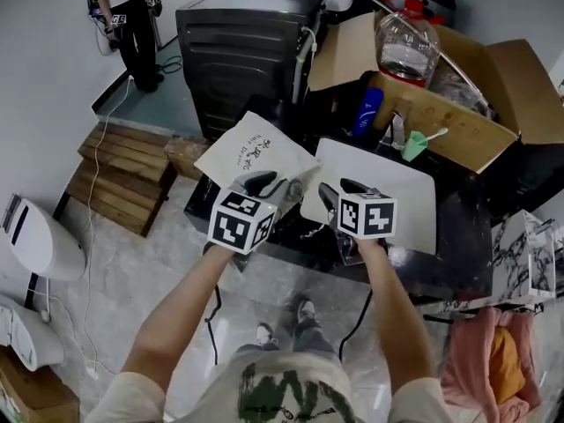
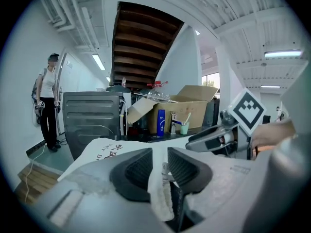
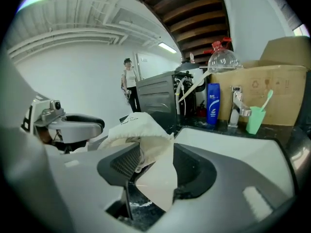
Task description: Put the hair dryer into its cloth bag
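The white cloth bag [image 1: 254,152] with dark printed characters lies over the dark counter's left end, lifted at its near edge. My left gripper [image 1: 263,183] is shut on a fold of the bag's rim; in the left gripper view a strip of cloth [image 2: 160,188] sits pinched between the pads. My right gripper [image 1: 340,189] stands just right of it. In the right gripper view the bag's mouth [image 3: 146,140] hangs loosely between wide-set jaws, so the gripper [image 3: 158,159] is open. The hair dryer shows in no view.
A white flat board [image 1: 392,192] lies on the counter [image 1: 458,236] under my right gripper. Behind are a cardboard box [image 1: 445,108], a blue bottle [image 1: 370,111] and a green cup [image 1: 414,145]. A black cabinet [image 1: 242,42] stands behind, a person [image 1: 132,16] far left.
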Demonstrator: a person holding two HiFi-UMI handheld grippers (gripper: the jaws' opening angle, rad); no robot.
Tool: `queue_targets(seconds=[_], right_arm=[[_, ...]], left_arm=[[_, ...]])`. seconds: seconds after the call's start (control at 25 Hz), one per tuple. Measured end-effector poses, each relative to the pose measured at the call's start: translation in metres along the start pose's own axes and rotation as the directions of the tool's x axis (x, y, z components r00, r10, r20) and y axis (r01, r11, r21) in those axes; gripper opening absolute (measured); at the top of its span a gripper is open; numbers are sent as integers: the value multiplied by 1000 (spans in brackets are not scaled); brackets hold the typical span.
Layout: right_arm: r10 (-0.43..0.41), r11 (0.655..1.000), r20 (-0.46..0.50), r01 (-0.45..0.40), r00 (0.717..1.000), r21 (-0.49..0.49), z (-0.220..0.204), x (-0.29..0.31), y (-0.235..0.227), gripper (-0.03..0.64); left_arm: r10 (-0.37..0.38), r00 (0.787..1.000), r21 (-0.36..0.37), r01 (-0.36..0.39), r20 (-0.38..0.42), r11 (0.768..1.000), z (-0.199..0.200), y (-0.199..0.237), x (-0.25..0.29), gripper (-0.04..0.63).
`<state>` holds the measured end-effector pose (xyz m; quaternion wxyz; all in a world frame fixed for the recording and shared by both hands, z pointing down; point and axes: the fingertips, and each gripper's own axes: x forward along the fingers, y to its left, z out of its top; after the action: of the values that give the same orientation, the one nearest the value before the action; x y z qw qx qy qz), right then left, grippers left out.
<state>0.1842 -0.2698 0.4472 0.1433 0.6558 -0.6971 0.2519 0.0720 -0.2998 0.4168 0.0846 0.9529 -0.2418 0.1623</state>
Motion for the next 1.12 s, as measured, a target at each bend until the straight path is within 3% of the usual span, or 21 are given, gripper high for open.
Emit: queue_targets(seconds=[0.48, 1.12], right_arm=[[-125, 992, 112, 127, 986, -19, 17, -76, -53, 144], [-164, 981, 238, 183, 957, -59, 20, -137, -111, 30]], left_arm=[[22, 999, 29, -23, 25, 999, 24, -29, 17, 107], [90, 994, 16, -91, 65, 996, 44, -80, 45, 21]])
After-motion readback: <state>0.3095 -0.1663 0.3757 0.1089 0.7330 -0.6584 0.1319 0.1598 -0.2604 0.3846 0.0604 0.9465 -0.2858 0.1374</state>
